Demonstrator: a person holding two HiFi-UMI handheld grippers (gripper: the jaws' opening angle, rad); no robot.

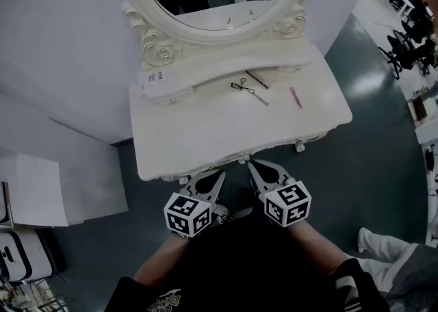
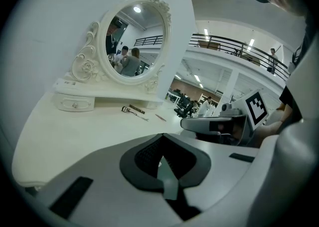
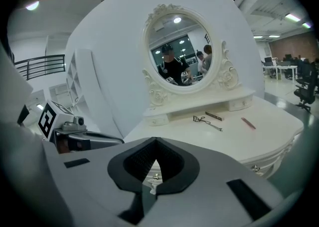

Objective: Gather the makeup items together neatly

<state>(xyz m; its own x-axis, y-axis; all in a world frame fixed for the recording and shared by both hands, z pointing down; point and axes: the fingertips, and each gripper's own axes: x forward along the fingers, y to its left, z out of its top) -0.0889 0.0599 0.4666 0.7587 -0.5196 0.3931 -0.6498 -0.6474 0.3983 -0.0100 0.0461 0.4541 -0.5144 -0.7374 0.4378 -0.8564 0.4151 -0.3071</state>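
We face a white bench (image 1: 171, 146) with an oval mirror (image 1: 219, 3); at its near edge our left claw (image 1: 217, 176) and right claw (image 1: 254, 165) are each pressed together, empty. Farther back lie an eyelash curler (image 1: 250, 91), a brown pencil (image 1: 258, 79) and a pink pencil (image 1: 295, 97), scattered.

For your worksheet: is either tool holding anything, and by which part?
Nothing held: the left tool and right tool are both shut and empty.

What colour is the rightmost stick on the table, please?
The stick is pinkish red; clearest in the head view.
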